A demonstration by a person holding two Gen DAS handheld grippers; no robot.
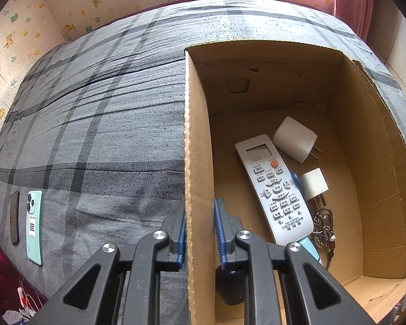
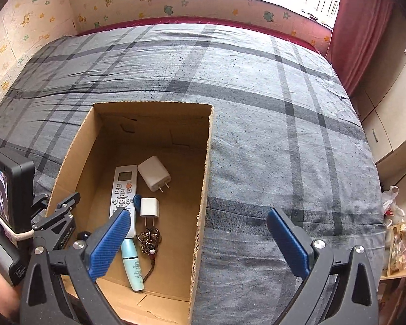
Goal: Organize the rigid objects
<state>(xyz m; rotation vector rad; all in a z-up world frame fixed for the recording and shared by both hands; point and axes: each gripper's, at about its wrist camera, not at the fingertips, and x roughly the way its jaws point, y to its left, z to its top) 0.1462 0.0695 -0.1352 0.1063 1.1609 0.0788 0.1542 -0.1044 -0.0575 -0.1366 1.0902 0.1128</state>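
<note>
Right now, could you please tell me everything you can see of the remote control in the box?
The remote control is a long white plastic handset with a small grey screen at its far end, an orange round button below it, then rows of white keys with printed labels. It lies flat, face up, on the floor of the cardboard box, lengthwise and near the left wall. A large white plug sits by its screen end, a smaller one alongside. Its near end seems to overlap a pale blue tube.

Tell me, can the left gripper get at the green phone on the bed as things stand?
Probably not directly: the left gripper straddles the cardboard box's wall, one finger on each side. The green phone lies uncovered on the bedspread, reachable once the gripper lifts clear.
</note>
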